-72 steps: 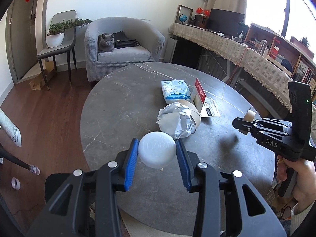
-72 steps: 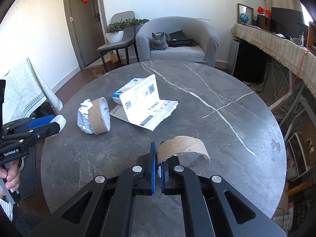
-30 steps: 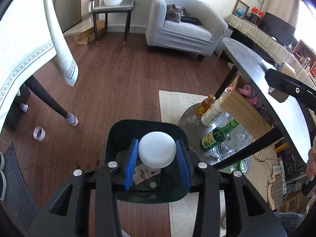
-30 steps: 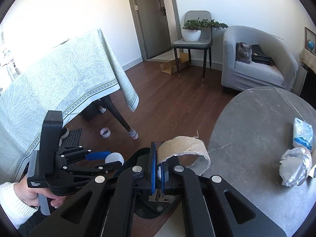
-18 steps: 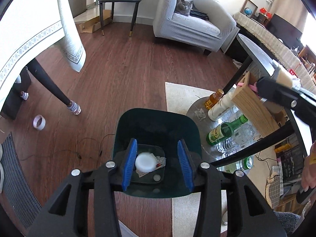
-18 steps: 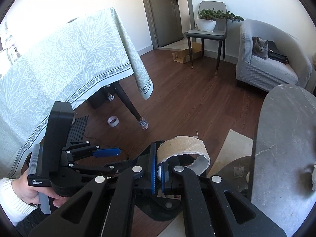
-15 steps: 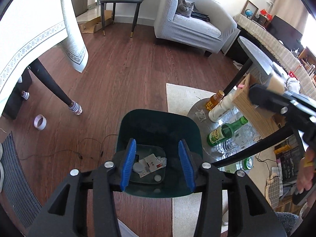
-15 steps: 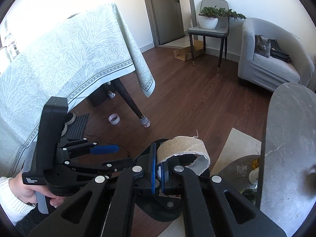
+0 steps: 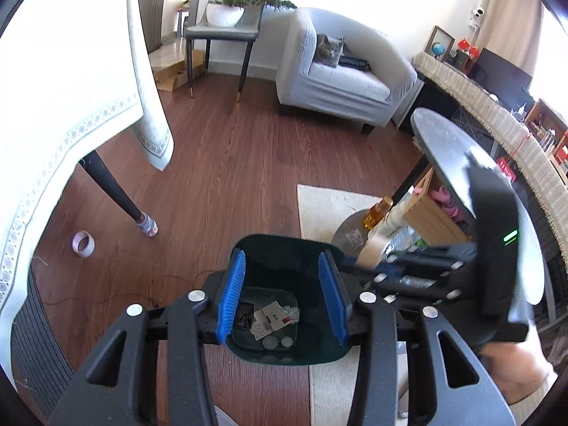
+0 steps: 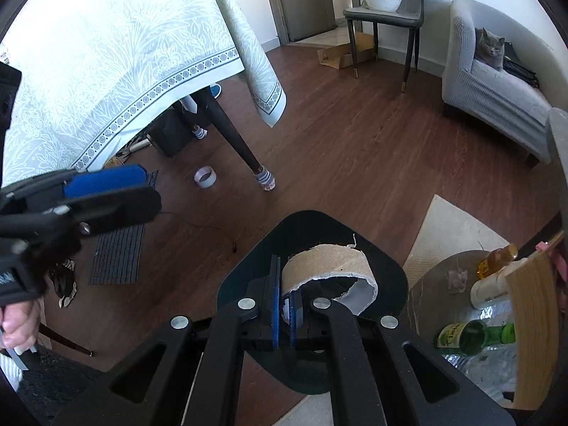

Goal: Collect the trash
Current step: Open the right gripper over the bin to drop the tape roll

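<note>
A dark green trash bin stands on the floor below both grippers; paper scraps and small white lids lie at its bottom. My left gripper is open and empty right above the bin. My right gripper is shut on the wall of a torn cardboard tape ring and holds it over the bin. In the left wrist view the right gripper comes in blurred from the right with the ring.
A table with a pale green cloth and dark legs stands left. A tape roll lies on the wood floor. Bottles sit under the round grey table. A grey cat sits in the armchair.
My left gripper opened and dropped the white round lid into the bin. My right gripper carried the cardboard ring from the table to above the bin.
</note>
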A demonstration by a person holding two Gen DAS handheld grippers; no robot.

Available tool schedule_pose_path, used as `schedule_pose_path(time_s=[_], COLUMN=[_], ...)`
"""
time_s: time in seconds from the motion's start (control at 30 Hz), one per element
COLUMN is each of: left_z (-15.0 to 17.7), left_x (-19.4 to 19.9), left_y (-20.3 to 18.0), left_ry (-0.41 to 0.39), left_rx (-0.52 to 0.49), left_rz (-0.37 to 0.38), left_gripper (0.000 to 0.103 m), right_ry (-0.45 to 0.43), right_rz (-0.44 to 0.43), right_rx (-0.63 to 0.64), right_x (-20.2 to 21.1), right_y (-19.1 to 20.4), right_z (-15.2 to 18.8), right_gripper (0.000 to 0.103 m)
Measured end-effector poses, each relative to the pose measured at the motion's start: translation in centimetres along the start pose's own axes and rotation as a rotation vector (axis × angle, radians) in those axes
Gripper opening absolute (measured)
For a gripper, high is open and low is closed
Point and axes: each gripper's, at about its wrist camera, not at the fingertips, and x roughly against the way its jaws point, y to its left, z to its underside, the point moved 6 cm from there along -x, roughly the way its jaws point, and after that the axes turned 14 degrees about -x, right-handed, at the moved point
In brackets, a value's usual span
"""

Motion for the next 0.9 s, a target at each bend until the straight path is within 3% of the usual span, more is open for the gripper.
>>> schedule_pose_path(time_s=[0.3,0.4,0.53,0.63,0.7,0.9], left_z=[-1.7,-2.2,-3.1,-3.6,-3.8,-4.3], left_x=[2.0,2.8,3.9,4.7,5.0,5.4], left_y=[0.3,-0.1,-0.6,-1.3,-1.6,-2.3], left_ry=[-0.049,-0.074,-0.112,-0.133,-0.144,-0.160], left_rx=[0.020,0.010,0.004,0.003,0.002,0.008], left_rz=[-0.017,-0.008,0.006,0.010,0.012,0.015], left_gripper=[0.032,0.024,0.023,0.023,0.023,0.023], right_ry=[0.093,0.128,0.181,0.208,0.229,0.238], right_rz=[0.031,0.037,0.059,0.073,0.083,0.096], right_rx=[-0.021,-0.022,-0.031,-0.031,-0.016,-0.005], right_x=[-3.7,-4.7,-6.1,-6.8,-7.0,-6.3], right_y=[-0.2,-0.3,-0.8,-1.0,-1.0,-1.6], right_z=[1.6,2.4,3.4,4.1,4.7,5.5], right_gripper=[0.004,0.004,0.004,0.019,0.039,0.040])
